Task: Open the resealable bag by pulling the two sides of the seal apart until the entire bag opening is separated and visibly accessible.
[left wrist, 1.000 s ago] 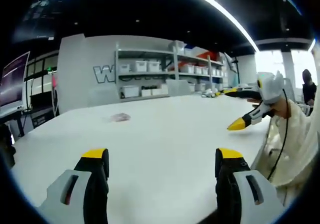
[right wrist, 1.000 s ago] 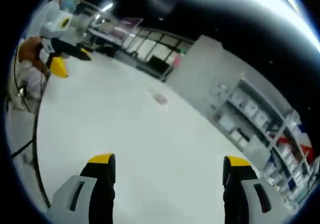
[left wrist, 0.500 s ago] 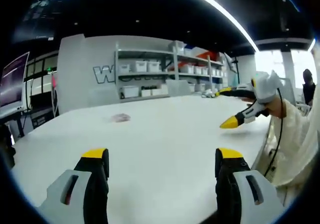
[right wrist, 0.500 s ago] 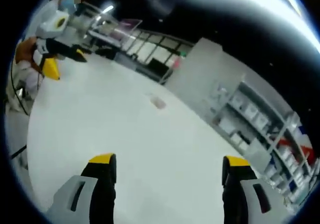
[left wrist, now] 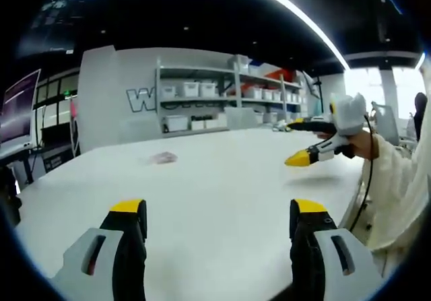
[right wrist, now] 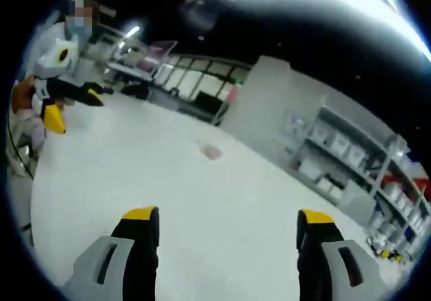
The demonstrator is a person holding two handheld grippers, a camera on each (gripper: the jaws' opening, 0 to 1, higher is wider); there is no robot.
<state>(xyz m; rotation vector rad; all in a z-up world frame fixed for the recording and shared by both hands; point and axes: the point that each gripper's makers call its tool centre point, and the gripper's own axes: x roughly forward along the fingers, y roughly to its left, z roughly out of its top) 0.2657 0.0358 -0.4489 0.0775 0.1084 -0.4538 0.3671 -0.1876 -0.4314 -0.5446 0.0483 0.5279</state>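
A small clear resealable bag with something pinkish inside lies flat on the white table, far ahead of my left gripper. That gripper is open, its yellow-tipped jaws wide apart and low over the near table. My right gripper comes in from the right, open, hovering above the table. In the right gripper view the bag lies in the middle distance ahead of the open right gripper. The left gripper is at the far left, held in a person's hand. Neither gripper touches the bag.
Shelves with white bins stand behind the table against a grey wall, and the shelves run along the right in the right gripper view. A screen stands at the left. The person's pale sleeve is at the table's right edge.
The right gripper has moved leftward, further over the table, in the left gripper view. The right gripper view has swung, bringing the bag nearer its centre. The left gripper's view is unchanged.
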